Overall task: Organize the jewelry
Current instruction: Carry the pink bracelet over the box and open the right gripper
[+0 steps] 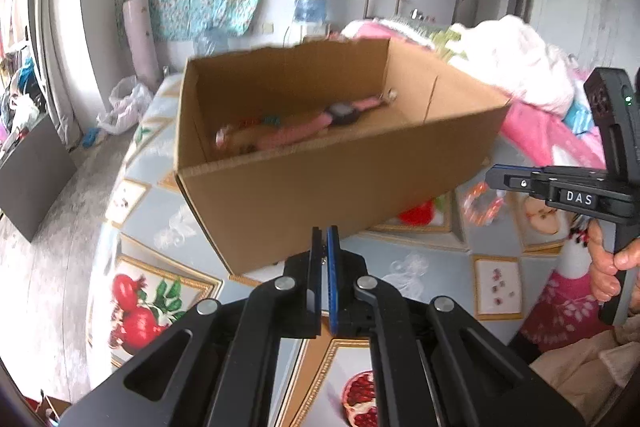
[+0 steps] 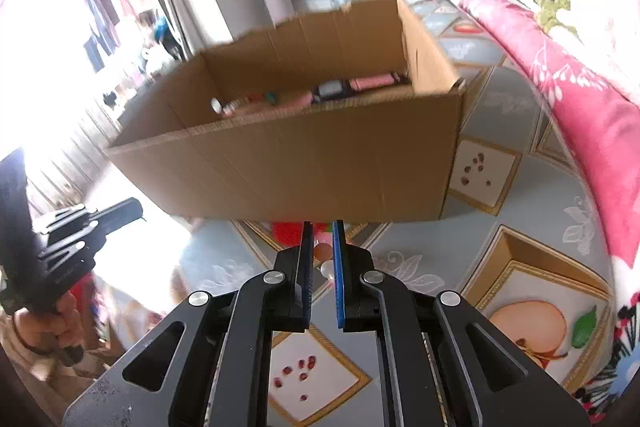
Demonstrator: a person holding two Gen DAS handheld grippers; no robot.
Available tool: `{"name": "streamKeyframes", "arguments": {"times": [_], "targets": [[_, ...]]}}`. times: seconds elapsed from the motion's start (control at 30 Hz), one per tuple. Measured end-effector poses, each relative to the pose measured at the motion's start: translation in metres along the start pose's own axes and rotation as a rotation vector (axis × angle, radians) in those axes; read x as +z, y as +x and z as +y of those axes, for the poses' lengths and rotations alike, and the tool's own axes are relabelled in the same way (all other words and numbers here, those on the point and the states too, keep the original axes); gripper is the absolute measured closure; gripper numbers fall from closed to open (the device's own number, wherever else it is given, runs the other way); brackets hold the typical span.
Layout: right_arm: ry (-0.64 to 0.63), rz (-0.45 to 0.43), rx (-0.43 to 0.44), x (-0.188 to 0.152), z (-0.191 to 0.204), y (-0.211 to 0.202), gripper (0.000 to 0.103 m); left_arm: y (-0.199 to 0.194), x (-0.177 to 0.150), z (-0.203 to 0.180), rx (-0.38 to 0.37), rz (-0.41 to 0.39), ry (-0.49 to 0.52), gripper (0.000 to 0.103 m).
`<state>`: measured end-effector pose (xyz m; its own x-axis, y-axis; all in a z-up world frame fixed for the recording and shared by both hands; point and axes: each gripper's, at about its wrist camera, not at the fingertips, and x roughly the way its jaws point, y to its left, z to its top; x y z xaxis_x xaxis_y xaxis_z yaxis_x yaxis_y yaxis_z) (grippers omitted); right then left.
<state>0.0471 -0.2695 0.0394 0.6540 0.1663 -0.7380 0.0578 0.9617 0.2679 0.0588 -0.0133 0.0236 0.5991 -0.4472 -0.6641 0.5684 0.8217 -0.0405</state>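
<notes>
An open cardboard box [image 1: 320,179] [image 2: 300,167] stands on the fruit-print bed sheet [image 1: 168,227]. Inside it lies a pink-strap watch [image 1: 340,113] [image 2: 330,89] among other small pieces, which are blurred. My left gripper [image 1: 325,229] [image 2: 136,207] is shut with nothing between its pads, just in front of the box's near wall. My right gripper [image 2: 322,225] [image 1: 491,179] hovers at the box's front right, shut on an orange and white beaded bracelet [image 1: 478,205] [image 2: 320,251] that hangs below its tips.
A pink blanket [image 2: 580,99] [image 1: 532,131] and white cloth [image 1: 520,59] are piled to the right of the box. The bed's left edge drops to a grey floor [image 1: 52,227]. A person's hand [image 1: 608,267] holds the right gripper's handle.
</notes>
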Motion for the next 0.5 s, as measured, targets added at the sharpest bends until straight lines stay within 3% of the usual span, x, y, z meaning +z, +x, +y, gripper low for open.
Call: {"name": "streamKeyframes", "arguments": {"times": [0.3,0.5], "targets": [[0.017,-0.114,0.176,0.024,0.003,-0.066,0.096,-0.069,0.040,-0.013,-0.122,-0.139,0.000,0.101],[-0.003,-0.200,0.277,0.054,0.021,-0.086,0.096,-0.102,0.076,-0.009,-0.227,-0.230,-0.005,0.101]]}}
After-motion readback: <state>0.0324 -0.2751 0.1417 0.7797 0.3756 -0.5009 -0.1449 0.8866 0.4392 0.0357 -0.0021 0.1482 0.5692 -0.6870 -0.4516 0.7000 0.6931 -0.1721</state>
